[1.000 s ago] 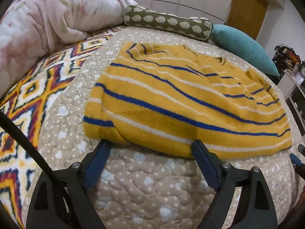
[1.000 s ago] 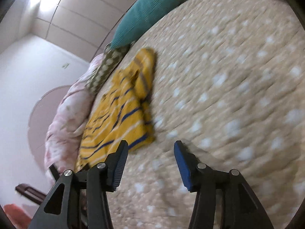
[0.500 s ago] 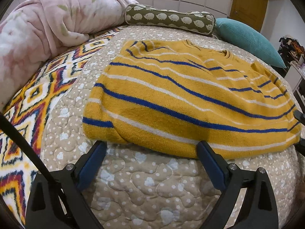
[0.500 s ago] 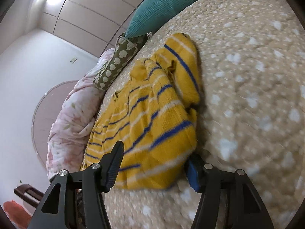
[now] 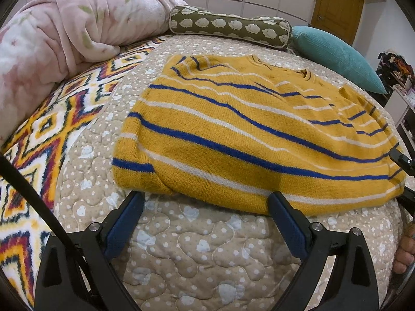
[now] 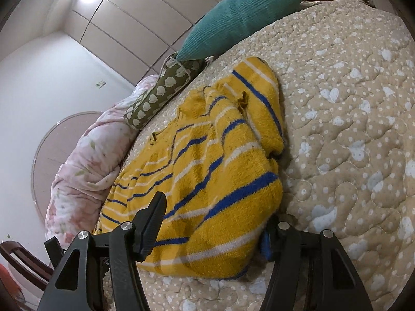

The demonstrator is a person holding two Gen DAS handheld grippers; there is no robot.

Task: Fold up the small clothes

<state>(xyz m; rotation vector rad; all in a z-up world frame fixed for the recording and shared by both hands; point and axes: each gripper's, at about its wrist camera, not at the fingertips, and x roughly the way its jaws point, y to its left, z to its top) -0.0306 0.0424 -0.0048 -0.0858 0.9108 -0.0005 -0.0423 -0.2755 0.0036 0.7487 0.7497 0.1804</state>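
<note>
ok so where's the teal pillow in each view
Left wrist view: the teal pillow is upper right, at the far edge of the bed, beyond the yellow striped sweater.
Right wrist view: it sits top centre, tilted.
Shared landmark: the green hedgehog bolster lies end to end with it in both.

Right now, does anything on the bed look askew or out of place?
Only the yellow striped sweater: its far sleeve is bunched and folded over near the collar, not flat. The quilt and pillows look orderly.
</note>
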